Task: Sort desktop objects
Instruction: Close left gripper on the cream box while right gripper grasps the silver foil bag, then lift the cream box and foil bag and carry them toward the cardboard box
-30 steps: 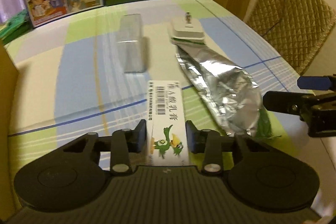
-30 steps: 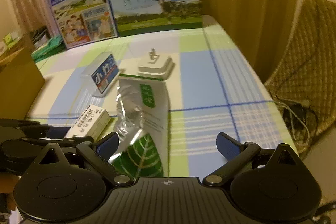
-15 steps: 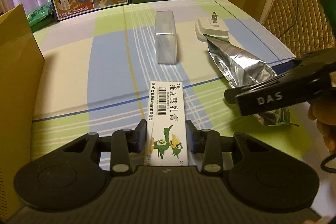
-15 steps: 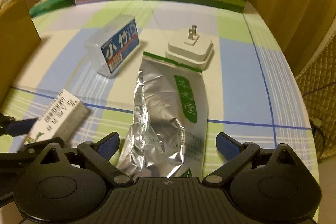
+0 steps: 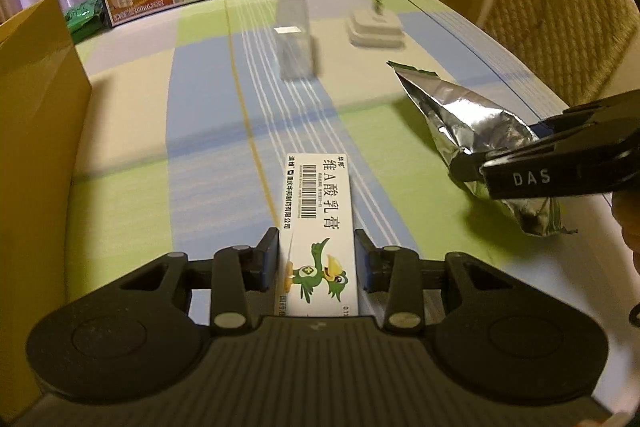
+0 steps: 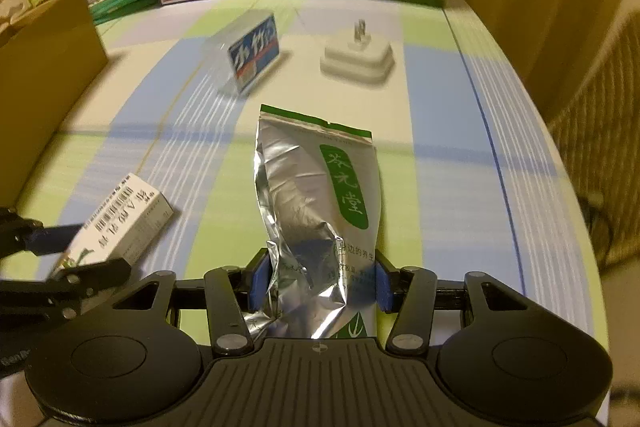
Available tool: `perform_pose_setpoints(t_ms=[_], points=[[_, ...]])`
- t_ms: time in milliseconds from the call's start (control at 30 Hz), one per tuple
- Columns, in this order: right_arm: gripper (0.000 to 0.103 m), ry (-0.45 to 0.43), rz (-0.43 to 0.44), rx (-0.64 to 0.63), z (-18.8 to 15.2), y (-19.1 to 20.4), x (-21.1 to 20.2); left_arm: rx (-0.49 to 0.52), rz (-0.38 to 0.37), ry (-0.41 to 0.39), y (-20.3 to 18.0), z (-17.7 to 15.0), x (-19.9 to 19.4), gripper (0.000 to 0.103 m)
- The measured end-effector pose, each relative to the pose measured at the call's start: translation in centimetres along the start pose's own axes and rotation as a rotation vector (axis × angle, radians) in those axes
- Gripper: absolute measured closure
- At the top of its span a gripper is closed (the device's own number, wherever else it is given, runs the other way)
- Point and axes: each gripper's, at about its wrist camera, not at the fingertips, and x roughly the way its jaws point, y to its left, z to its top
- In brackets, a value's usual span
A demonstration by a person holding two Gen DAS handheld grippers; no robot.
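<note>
Already both grippers had something in them. The left gripper (image 5: 316,259) was pinched on a small white box (image 5: 318,223) with a barcode and a green cartoon bird, gripped at its near end so that the box's long axis ran straight out along the fingers. The right gripper (image 6: 319,281) was closed on the near end of a crinkled silver foil pouch (image 6: 316,203), which likewise stretched forward from it, its torn green-edged top pointing away.

From where I stood, the relation that mattered was the brown cardboard box (image 5: 36,131) rising at the far left of the counter (image 5: 132,123). It stood just beside the left gripper and well apart from the right, so the white box looked the likelier of the two to go in first, with a swing leftward. Whether either item had cleared the counter I could not tell.

Farther out on the checked cloth lay a clear plastic case (image 6: 250,55) with a blue label and a white plug adapter (image 6: 358,61), prongs up, both untouched and near each other.
</note>
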Motion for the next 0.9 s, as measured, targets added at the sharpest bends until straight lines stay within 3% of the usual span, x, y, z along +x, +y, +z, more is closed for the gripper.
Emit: perform_pose_setpoints(t_ms=[233, 433, 900], points=[[0.055, 0.018, 0.042, 0.063, -6.6, 2.3, -5.8, 0.004, -0.012, 0.018, -2.0, -5.9, -5.1, 0.070], [0.055, -0.002, 0.011, 0.029, -10.3, 4.1, -7.9, 0.014, 0.000, 0.029, -2.7, -8.1, -6.9, 0.070], [0.040, -0.005, 0.007, -0.017, -10.3, 4.4, -7.0, 0.045, 0.015, 0.037, -3.2, -7.7, -6.0, 0.069]])
